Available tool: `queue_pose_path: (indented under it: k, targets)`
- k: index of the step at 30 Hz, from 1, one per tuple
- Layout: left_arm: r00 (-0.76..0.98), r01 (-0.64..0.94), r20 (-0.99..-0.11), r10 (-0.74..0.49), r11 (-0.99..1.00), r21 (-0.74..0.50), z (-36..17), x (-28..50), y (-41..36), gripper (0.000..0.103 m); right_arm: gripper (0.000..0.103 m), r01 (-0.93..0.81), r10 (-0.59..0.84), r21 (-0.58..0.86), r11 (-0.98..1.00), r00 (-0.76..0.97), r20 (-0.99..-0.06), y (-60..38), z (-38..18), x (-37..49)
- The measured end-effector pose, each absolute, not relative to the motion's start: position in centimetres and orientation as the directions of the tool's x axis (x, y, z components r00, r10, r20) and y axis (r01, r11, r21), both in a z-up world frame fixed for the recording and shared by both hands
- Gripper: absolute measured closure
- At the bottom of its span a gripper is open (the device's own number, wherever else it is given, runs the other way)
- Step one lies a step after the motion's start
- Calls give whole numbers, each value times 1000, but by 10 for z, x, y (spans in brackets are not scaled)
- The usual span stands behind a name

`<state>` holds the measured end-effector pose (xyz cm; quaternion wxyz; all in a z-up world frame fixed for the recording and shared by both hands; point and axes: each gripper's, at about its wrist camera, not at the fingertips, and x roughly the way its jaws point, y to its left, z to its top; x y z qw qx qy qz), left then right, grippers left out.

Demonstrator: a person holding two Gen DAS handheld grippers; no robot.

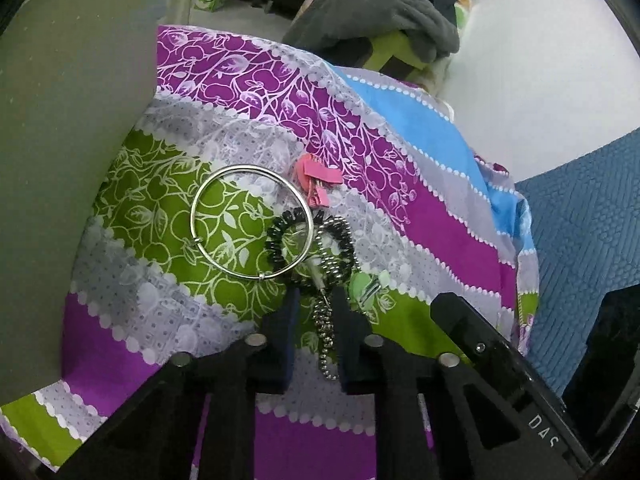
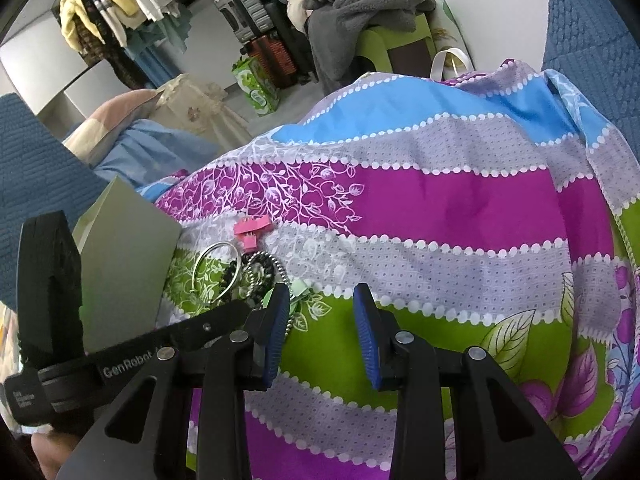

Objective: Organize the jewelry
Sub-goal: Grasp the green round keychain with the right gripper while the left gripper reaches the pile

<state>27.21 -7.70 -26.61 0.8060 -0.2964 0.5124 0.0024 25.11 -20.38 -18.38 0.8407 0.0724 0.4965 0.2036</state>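
While my left gripper (image 1: 316, 300) pinches the ball chain (image 1: 326, 336) on the striped cloth (image 1: 440, 208), my right gripper (image 2: 322, 308) hangs parted, empty.

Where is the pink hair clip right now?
In the left wrist view the pink hair clip lies on the striped bedspread, just beyond the silver bangle's upper right rim.

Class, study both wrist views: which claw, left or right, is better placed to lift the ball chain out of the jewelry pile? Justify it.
Left. The left claw has its tips at the ball chain, which runs between its fingers beside the silver bangle. The right claw stands open over bare bedsheet, off to the pile's side.
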Motion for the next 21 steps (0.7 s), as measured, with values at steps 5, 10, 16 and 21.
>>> queue_pose_path:
  k: [5,10,16,21]
  targets:
    - [485,-291,-823,-297,832,-472,-263,265,-72,103,72,-286,421,325,901,405,-811,-197,-189,251]
    - [500,-241,-813,-297,855,-460,-250,256,-73,103,70,-302,420,318,899,382,-823,-187,-194,252]
    - [504,-209,-811,-297,869,-449,-243,249,-71,103,68,-319,403,293,901,368,-838,-174,-200,256]
    - [508,-182,-806,-304,877,-445,-240,246,-68,103,68,-348,386,263,900,352,-853,-162,-207,260]
